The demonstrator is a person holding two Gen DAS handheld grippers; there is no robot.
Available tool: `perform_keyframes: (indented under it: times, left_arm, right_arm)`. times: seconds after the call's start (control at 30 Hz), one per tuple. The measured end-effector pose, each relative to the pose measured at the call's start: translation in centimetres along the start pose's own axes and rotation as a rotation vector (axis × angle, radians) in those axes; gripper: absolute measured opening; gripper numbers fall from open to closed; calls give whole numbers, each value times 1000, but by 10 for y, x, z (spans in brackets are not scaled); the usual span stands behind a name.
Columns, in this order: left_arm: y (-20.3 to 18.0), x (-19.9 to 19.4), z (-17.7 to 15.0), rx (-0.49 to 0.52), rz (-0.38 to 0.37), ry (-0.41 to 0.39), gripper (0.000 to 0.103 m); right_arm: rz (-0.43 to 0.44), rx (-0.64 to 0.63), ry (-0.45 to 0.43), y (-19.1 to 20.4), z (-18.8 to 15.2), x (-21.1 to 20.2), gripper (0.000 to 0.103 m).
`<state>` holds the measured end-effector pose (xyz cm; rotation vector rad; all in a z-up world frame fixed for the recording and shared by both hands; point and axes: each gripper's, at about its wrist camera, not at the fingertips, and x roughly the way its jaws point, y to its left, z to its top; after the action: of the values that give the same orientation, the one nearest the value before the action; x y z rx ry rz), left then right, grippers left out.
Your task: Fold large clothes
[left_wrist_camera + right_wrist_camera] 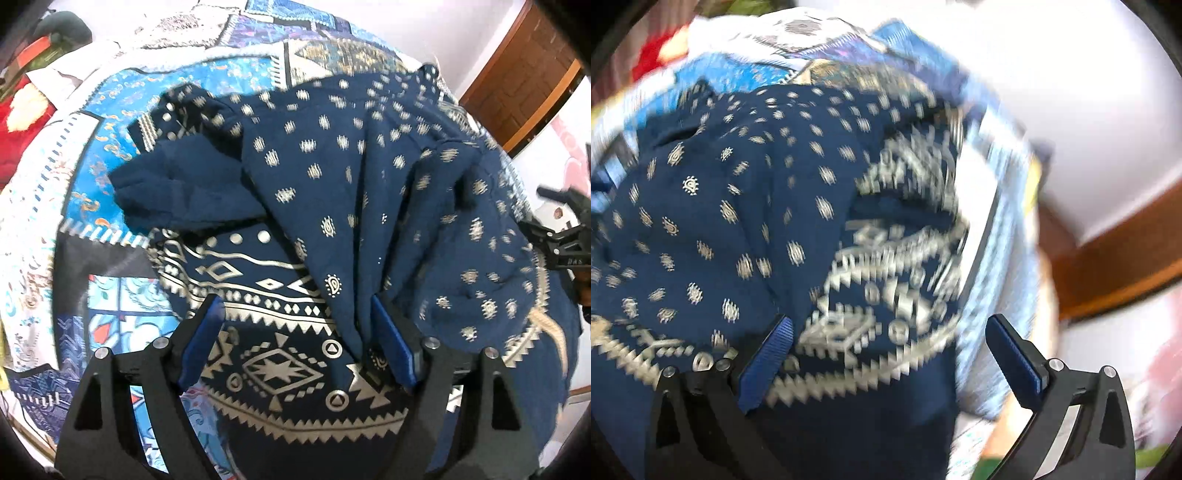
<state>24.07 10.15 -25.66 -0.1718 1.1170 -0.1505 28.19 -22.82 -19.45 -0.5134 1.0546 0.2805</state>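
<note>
A big dark blue dress point(332, 192) with silver dots and zigzag bands lies in a heap on a bed with a blue patchwork sheet point(110, 110). The left gripper point(295, 332) points down at it. Its jaws are spread wide. A fold of the dress hangs down between them and rests against the right blue pad point(391, 343), but nothing is pinched. The right gripper point(890, 354) is spread wide too, over the zigzag edge of the dress. That view is blurry. It holds nothing.
</note>
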Motion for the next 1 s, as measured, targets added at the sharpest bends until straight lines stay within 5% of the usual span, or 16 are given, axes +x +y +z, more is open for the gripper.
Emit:
perform_keyframes:
  times: [0.23, 0.47, 0.63, 0.7, 0.83, 0.93, 1.0]
  left_arm:
    - [49, -40, 43, -88, 83, -120, 80]
    - [118, 8, 93, -291, 69, -69, 80]
    - [136, 57, 123, -356, 22, -29, 66]
    - [143, 76, 126, -388, -3, -4, 47]
    - [146, 98, 133, -411, -69, -2, 27]
    - [140, 101, 141, -363, -42, -2, 15]
    - [134, 98, 153, -316, -1, -11, 11]
  right_arm:
    - [71, 153, -63, -51, 18, -15, 103]
    - [197, 247, -126, -70, 87, 4, 103]
    - [219, 279, -99, -86, 133, 49, 103]
    - [220, 306, -79, -92, 152, 70, 103]
    - [243, 349, -51, -100, 180, 109, 101]
    - [318, 423, -33, -102, 190, 135, 91]
    - [322, 417, -51, -96, 196, 137, 62]
